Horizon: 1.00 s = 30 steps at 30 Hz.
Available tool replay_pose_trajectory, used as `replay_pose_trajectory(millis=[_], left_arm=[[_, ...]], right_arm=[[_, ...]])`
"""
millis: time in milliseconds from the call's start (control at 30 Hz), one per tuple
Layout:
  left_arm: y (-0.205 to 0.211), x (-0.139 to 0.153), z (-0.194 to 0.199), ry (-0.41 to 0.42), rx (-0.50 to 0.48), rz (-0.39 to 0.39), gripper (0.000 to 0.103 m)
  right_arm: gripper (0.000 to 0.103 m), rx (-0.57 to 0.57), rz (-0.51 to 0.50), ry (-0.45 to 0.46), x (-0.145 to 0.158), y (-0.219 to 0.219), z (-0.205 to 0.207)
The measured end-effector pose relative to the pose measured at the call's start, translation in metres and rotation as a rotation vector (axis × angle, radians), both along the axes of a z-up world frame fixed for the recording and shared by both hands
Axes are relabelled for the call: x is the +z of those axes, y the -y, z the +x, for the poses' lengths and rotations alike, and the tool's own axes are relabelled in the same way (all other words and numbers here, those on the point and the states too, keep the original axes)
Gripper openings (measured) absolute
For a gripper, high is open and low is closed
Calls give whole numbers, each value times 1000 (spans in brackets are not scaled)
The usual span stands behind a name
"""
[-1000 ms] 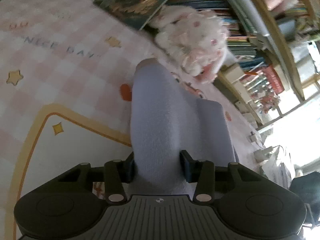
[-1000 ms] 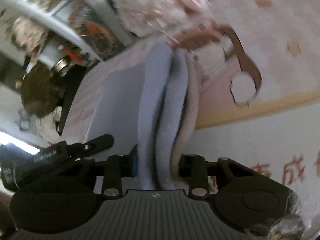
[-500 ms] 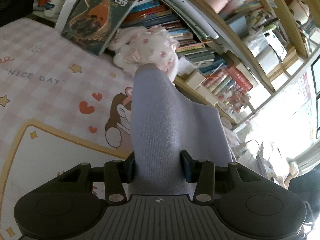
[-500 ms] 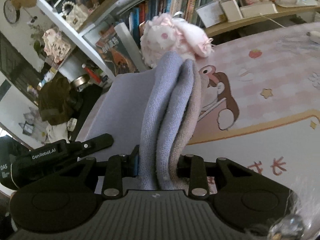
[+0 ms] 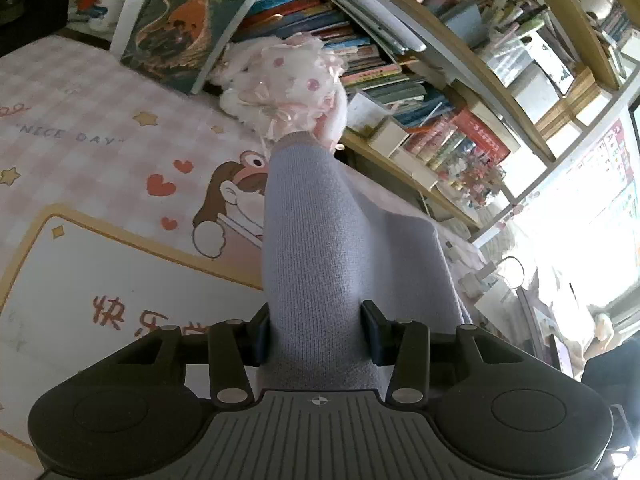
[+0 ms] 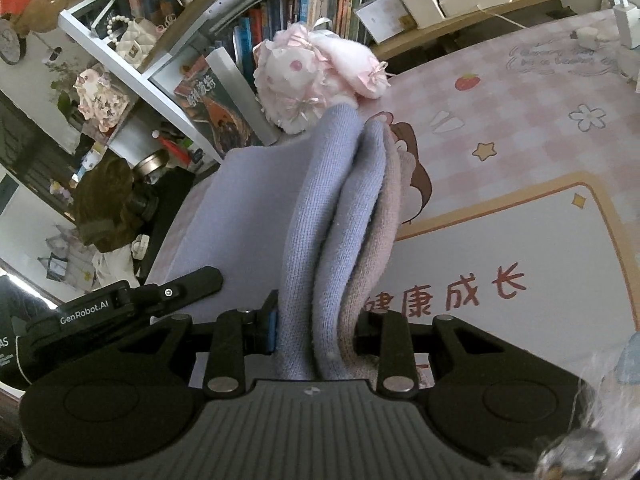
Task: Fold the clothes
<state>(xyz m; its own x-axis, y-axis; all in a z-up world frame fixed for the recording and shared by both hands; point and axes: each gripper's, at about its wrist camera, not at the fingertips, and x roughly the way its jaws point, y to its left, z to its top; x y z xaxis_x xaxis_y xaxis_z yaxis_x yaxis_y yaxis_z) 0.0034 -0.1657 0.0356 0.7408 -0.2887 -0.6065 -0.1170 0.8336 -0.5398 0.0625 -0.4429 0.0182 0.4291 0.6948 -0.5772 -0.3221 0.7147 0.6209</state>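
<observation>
Both fingers point(image 5: 316, 334) point(image 6: 316, 330) tight on lavender knit garment point(image 5: 320, 248), fingertips buried in folds.

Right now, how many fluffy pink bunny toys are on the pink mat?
1. The fluffy pink toy sits at the mat's far edge, against the big book and bookshelf, just beyond the held lavender sweater. Others may be hidden behind it.

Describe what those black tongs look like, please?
Both the left tongs and right tongs are matte black: a ribbed grey-black deck, two round domes, hinged link bars with silver rivets and blue-edged pads. White "GenRobot.AI" lettering marks the left one's side.
</observation>
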Motion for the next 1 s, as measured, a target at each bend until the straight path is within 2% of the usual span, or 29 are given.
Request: replay_pose_trajectory(millis=[567, 1000], left_arm=[[30, 2, 18, -23, -75, 20, 44], [3, -5, 25, -22, -128, -10, 44]], right_arm=[[29, -82, 25, -20, -3, 36, -2], [29, -128, 0, -28, -4, 18, -6]])
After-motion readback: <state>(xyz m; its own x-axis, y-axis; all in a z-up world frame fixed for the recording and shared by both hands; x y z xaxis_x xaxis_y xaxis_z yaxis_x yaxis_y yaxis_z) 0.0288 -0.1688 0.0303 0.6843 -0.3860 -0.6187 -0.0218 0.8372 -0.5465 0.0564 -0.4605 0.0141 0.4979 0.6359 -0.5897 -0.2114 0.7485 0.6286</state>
